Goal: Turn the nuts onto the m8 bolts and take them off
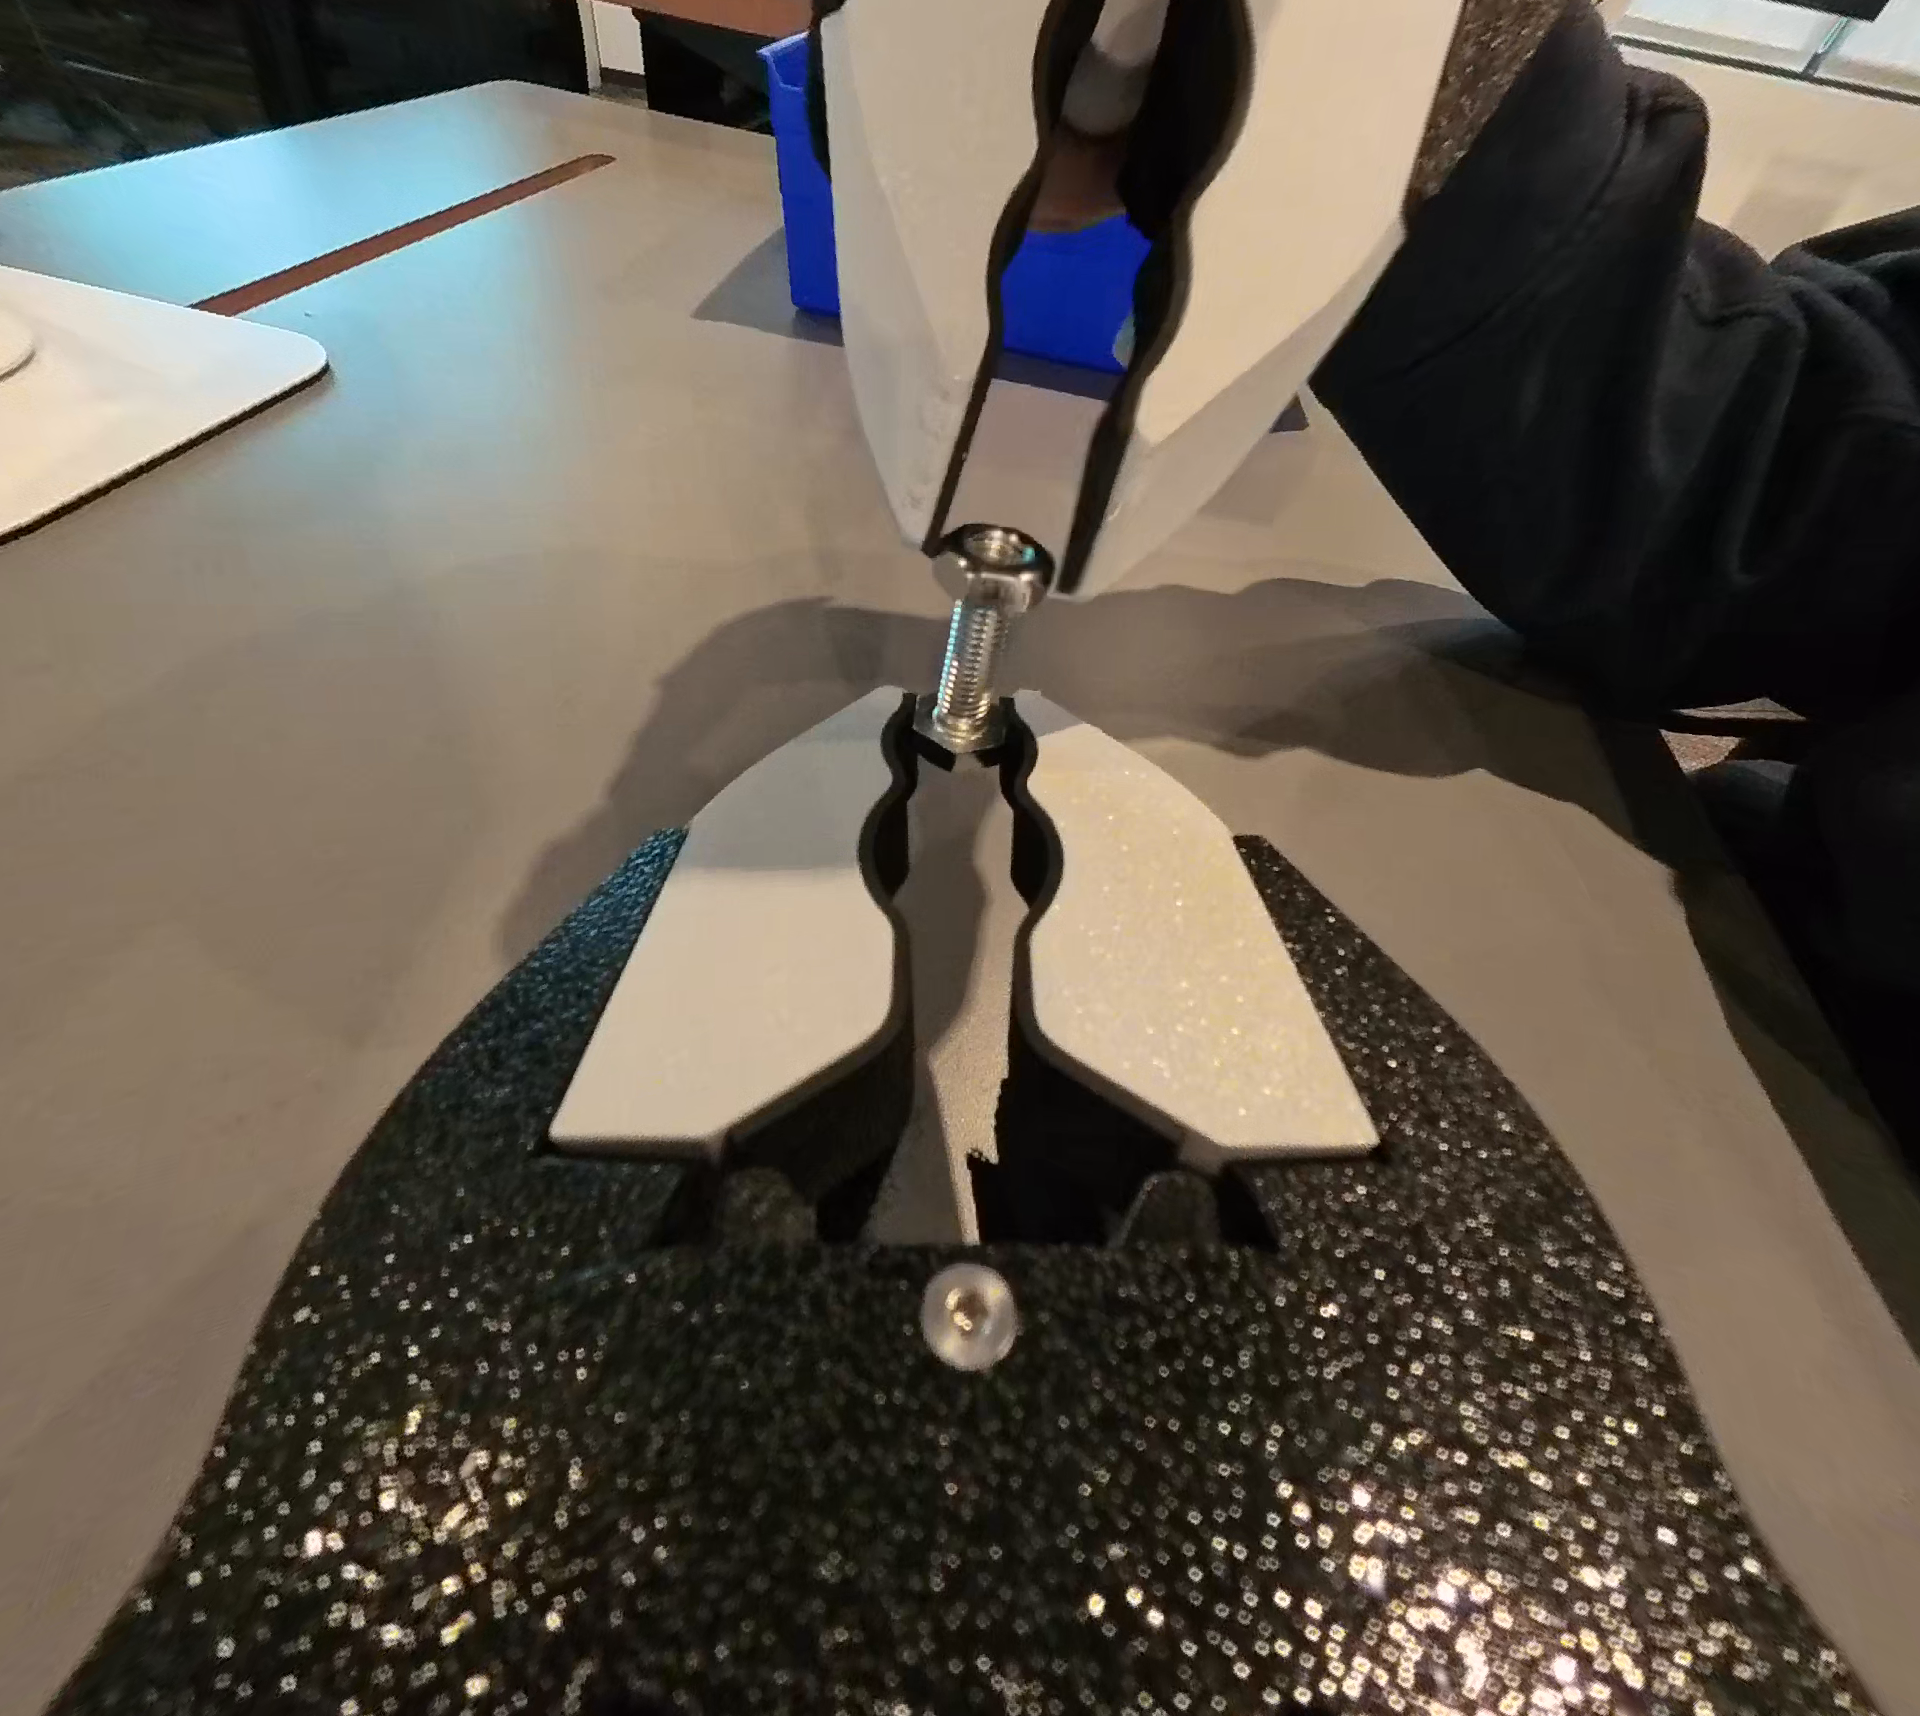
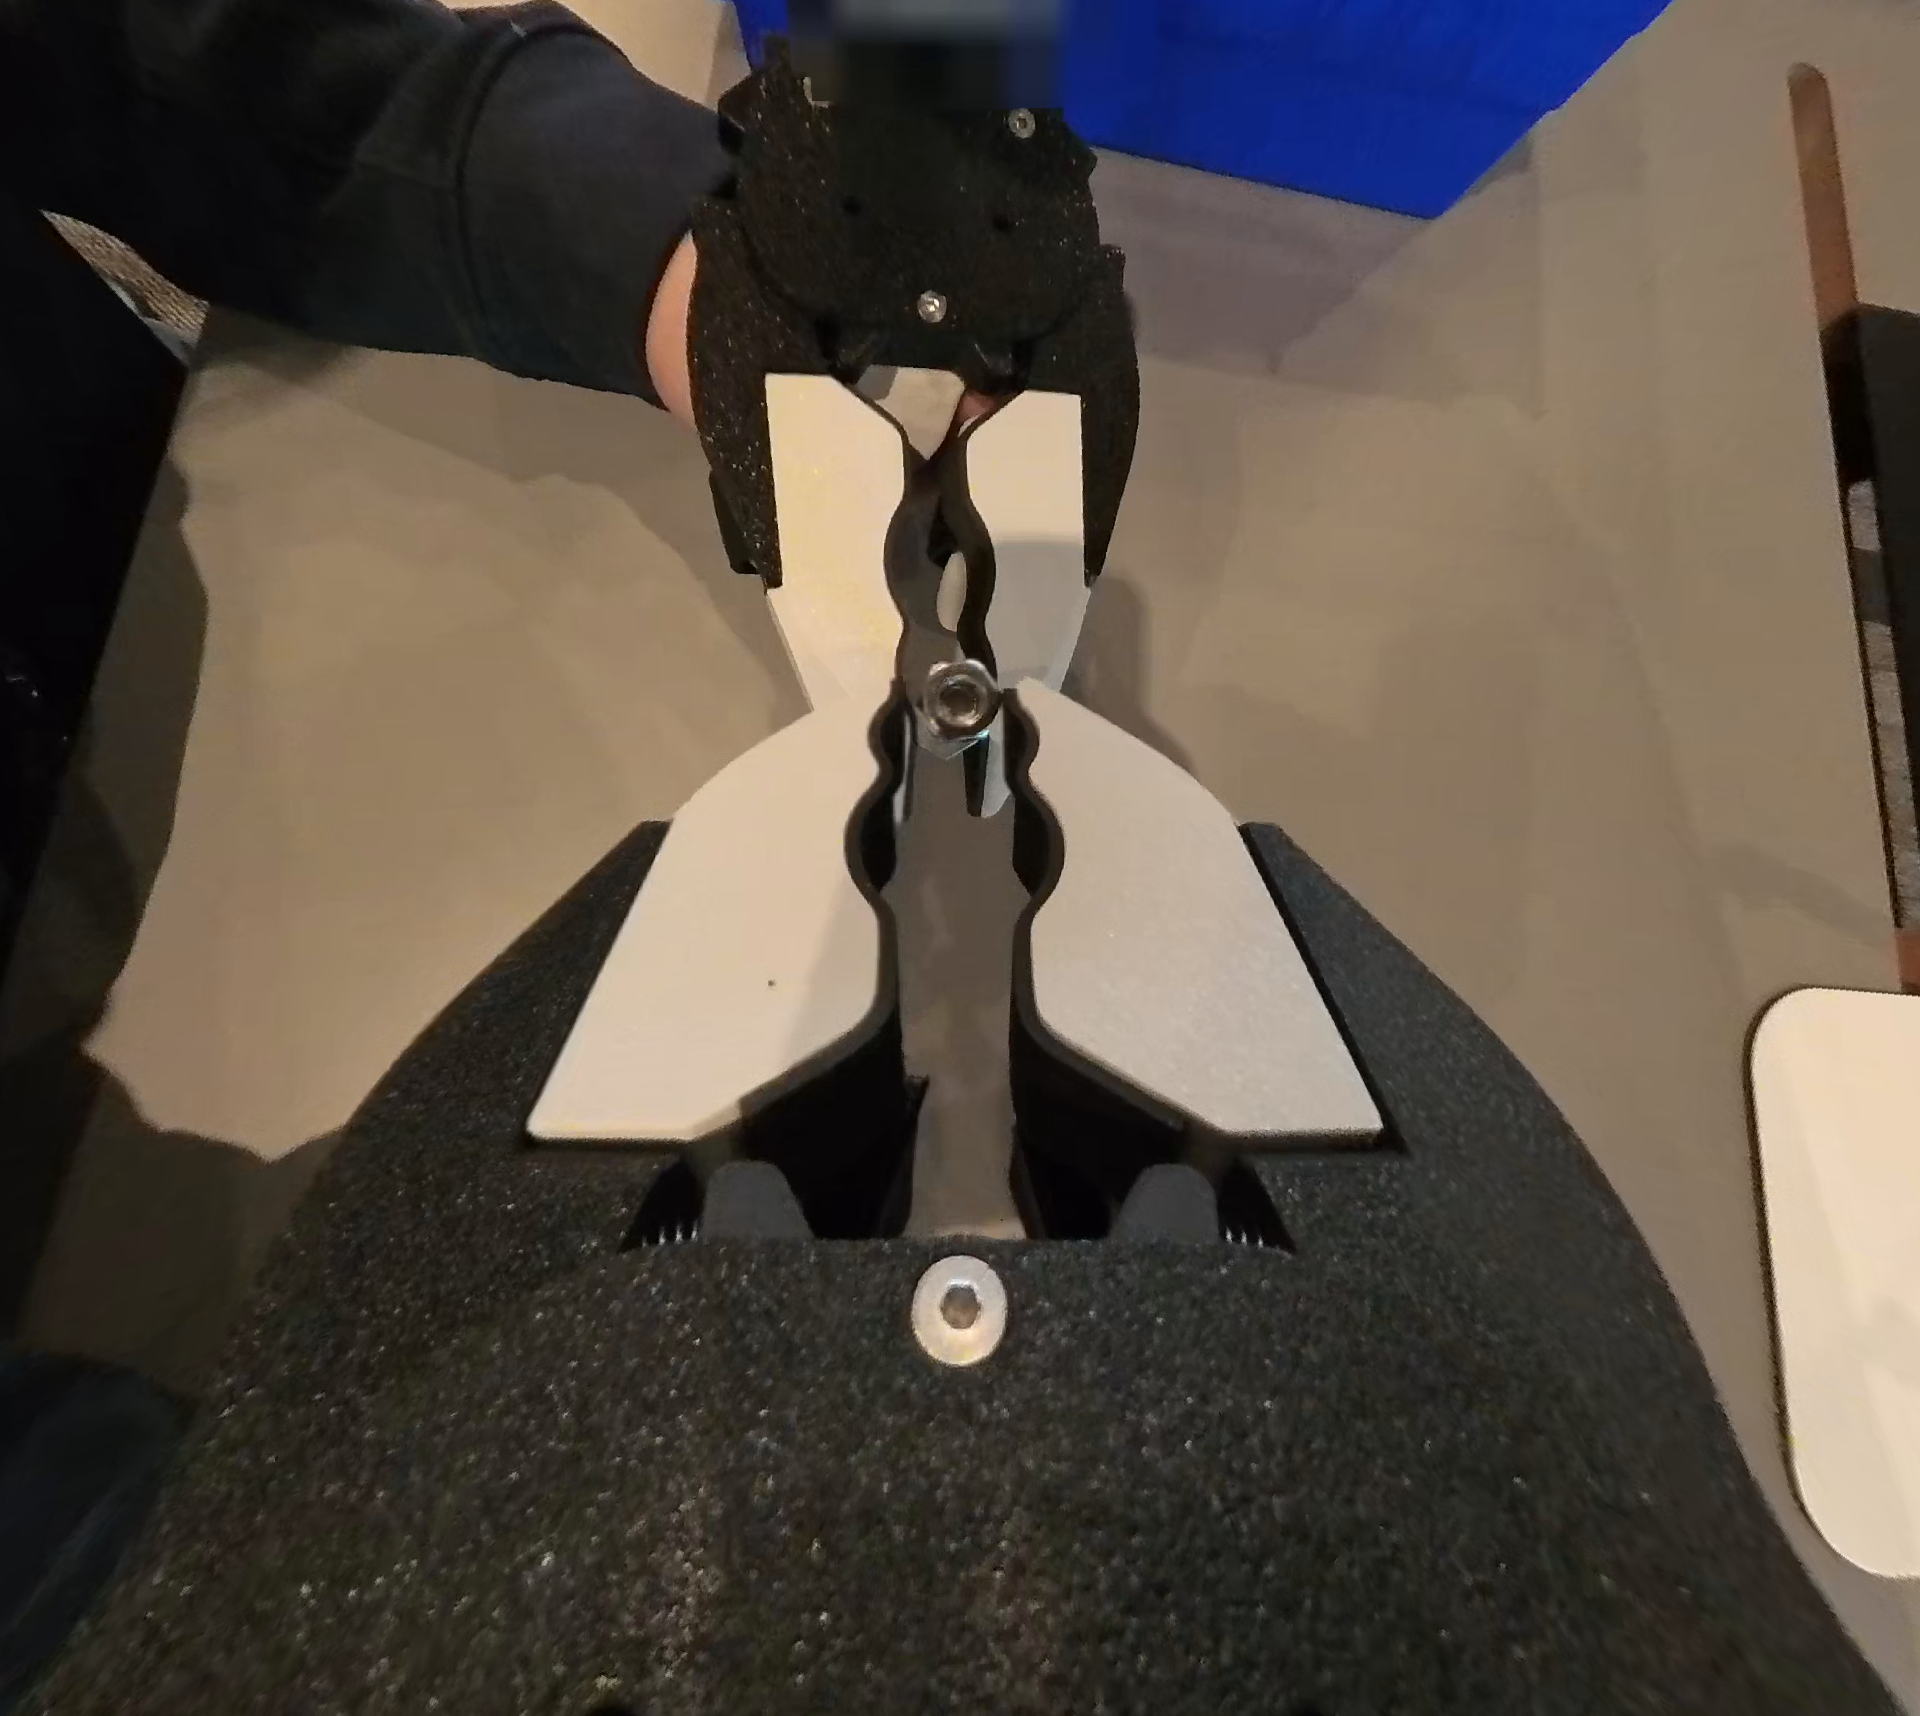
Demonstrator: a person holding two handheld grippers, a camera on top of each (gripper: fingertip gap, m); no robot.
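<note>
Grey bench (image 1: 416,627) across the left wrist view, with a white pad (image 1: 135,388) at the left edge and a blue bin (image 1: 1049,284) at upper centre. At lower centre, left tool (image 1: 956,736) clenched on the hex head of the bolt (image 1: 966,648), with the threaded shank rising from it, tilted slightly right, above the bench. Just above, right tool (image 1: 997,560) reaching down from the top of the frame, grasping the nut (image 1: 992,563) at the shank's upper end. Dark sleeve (image 1: 1558,419) at the right edge.

Right wrist view: bench (image 2: 1455,523) again, blue bin (image 2: 1351,56) at the top, white pad (image 2: 1849,1251) at lower right, dark sleeve (image 2: 364,160) at upper left. At centre, right tool (image 2: 961,716) closed on the nut (image 2: 956,700), seen end-on. Just beyond, left tool (image 2: 951,667) pointing back toward the camera, tips meeting behind the nut; bolt head hidden there.
</note>
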